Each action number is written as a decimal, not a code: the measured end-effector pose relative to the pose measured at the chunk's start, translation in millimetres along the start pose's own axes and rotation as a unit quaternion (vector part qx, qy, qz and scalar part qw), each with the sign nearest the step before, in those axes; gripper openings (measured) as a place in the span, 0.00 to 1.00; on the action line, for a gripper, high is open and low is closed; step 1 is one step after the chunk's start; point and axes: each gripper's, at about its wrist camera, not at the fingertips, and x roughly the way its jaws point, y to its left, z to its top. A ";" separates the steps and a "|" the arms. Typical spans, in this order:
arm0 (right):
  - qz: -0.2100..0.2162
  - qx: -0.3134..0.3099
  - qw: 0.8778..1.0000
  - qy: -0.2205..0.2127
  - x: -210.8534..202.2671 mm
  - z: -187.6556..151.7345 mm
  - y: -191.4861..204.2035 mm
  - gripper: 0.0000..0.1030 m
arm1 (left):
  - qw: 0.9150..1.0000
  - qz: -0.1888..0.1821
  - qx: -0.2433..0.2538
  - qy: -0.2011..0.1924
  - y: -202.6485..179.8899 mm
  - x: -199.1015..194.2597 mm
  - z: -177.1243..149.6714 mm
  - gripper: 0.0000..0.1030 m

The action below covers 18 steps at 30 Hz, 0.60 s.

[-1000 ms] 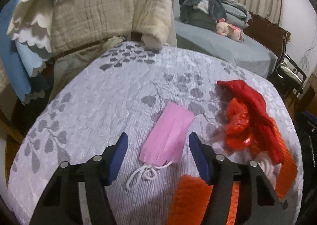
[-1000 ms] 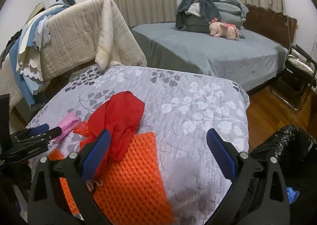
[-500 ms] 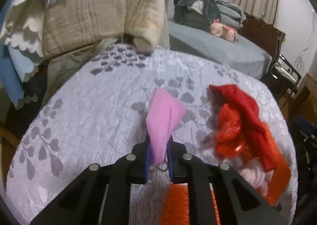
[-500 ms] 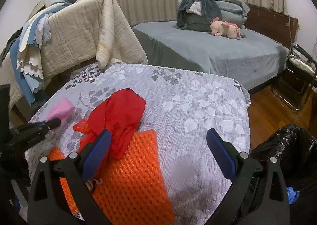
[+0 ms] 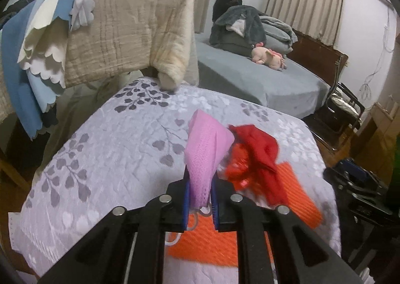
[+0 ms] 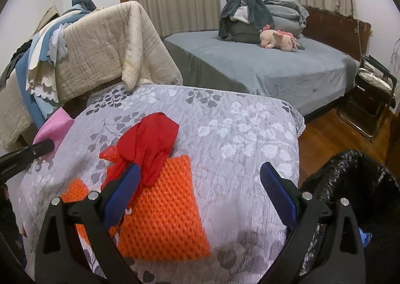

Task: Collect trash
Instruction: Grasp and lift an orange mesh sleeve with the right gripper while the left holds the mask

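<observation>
Left hand-held gripper [image 5: 199,200] clamped on pink mask [image 5: 206,151], lifted off the bench [image 5: 120,149]; right hand-held gripper [image 6: 200,191] wide open, empty; black trash bag [image 6: 350,179] right, nearer that side

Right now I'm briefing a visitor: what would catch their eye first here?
The pink face mask pinched in the left gripper, raised above the leaf-patterned grey quilt. Next, the red cloth overlapping the orange mesh pad on that quilt, just ahead of the open right gripper.
</observation>
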 end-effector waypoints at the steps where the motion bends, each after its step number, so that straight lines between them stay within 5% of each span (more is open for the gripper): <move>1: 0.000 -0.001 1.000 0.001 -1.1 -1.9 -0.2 0.89 | 1.000 -0.001 0.001 0.001 -2.6 -1.6 -3.0 0.13; 18: 0.010 -0.005 0.997 0.070 28.9 -46.9 2.6 0.71 | 1.000 0.000 0.014 0.028 -24.1 6.6 -41.2 0.13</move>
